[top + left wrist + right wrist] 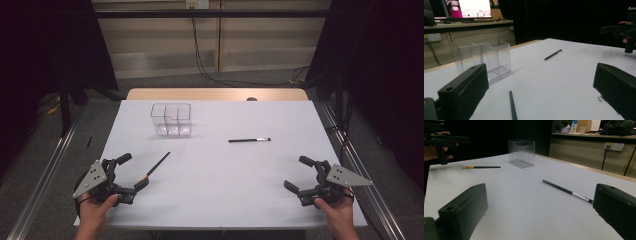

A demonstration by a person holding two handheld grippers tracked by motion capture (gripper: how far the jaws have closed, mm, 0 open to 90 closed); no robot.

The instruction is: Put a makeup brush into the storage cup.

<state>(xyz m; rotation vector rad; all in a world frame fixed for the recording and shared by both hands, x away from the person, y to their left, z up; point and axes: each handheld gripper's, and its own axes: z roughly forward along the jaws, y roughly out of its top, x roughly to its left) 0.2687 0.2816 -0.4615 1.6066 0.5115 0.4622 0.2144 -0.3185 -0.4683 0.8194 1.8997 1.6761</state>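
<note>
While both jaws gape wide, each hand-held gripper rests at the tabletop's [215, 200] near edge.
Left hand-held gripper [128, 171] sits beside the orange-tipped brush [156, 166]; right hand-held gripper [300, 173] is empty; farther off lie the silver-banded brush [249, 140] and clear organizer [171, 120].

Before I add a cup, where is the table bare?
The near middle between left gripper and right gripper, and the far right beyond the silver-tipped black brush. Crowded: the left, with the clear plastic organiser and the orange-tipped black brush.
</note>
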